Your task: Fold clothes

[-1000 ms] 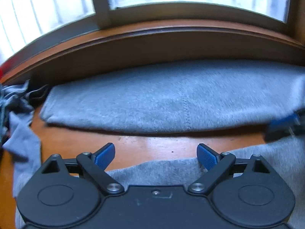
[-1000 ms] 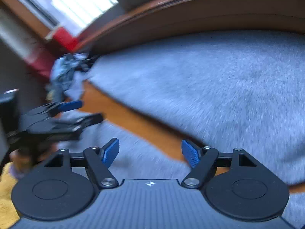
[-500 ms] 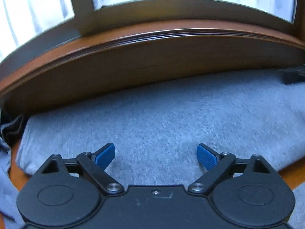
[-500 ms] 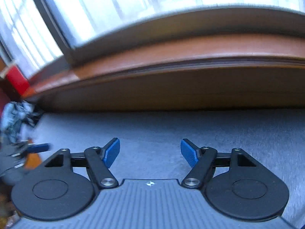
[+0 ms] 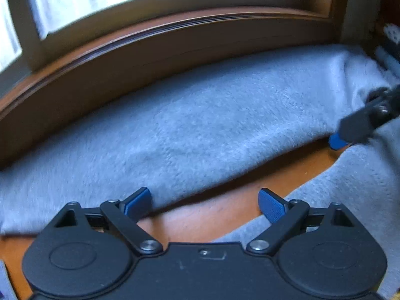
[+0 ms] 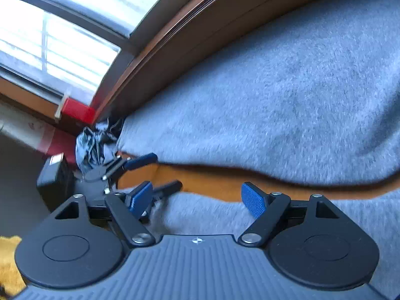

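Left wrist view: left gripper [image 5: 204, 201] sat spread wide, empty, at bottom centre over bare wood table [image 5: 205, 215]. Grey garment [image 5: 200, 130] lay mid-frame w/ a 2nd flap lower right. Right gripper [image 6: 197, 197] also gaped, empty. Judgement: pinch hem edges evenly, keep cloth taut.

An orange-brown wooden tabletop [image 5: 215, 215] carries a large grey fleece garment [image 5: 200, 130], spread in two parts with a bare strip of wood showing between them. A crumpled dark grey cloth [image 6: 92, 145] lies at its far left end.
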`<state>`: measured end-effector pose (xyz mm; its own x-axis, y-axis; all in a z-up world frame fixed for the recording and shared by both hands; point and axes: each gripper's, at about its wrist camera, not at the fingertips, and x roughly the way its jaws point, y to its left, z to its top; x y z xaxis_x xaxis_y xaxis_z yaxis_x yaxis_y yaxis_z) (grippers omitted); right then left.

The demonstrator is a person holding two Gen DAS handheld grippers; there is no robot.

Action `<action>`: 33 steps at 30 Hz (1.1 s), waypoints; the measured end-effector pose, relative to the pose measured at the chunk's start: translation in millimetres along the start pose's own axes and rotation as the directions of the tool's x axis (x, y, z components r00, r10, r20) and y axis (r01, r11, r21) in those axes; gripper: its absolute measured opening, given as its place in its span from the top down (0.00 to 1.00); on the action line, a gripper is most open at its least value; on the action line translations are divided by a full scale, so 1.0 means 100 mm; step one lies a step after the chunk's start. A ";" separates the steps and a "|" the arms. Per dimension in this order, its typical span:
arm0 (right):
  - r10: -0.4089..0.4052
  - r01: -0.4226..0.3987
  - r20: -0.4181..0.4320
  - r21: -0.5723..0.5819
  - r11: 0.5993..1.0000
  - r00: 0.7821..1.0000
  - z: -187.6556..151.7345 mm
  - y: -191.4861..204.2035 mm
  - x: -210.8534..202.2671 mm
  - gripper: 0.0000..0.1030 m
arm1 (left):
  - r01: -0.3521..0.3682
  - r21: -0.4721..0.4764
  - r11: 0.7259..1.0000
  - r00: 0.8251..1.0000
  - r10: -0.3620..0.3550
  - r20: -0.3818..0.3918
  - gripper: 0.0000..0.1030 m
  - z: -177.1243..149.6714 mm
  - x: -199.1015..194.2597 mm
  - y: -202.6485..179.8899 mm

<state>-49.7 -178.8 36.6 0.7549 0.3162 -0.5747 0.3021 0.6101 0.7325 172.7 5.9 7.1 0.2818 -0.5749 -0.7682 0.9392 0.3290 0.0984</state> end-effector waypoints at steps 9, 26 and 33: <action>0.003 0.008 0.164 -0.067 0.998 0.986 0.41 -0.09 -0.01 0.21 | -0.144 -0.016 0.989 0.987 0.145 0.068 0.10 0.25 0.20 0.13; -0.277 0.418 0.341 -0.467 0.780 0.898 0.18 0.15 -0.31 0.22 | -0.270 -0.070 0.960 0.958 0.275 0.080 0.05 0.41 0.49 0.35; -0.513 0.583 0.343 -0.686 0.435 0.787 -0.25 0.15 -0.38 0.50 | -0.266 -0.081 0.961 0.959 0.272 0.083 0.04 0.38 0.52 0.39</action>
<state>-88.5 -163.2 60.0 0.6387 -0.3137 -0.7026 0.1719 0.9482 -0.2671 231.5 -39.7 -4.4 0.5421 -0.5236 -0.6573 0.8115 0.5294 0.2475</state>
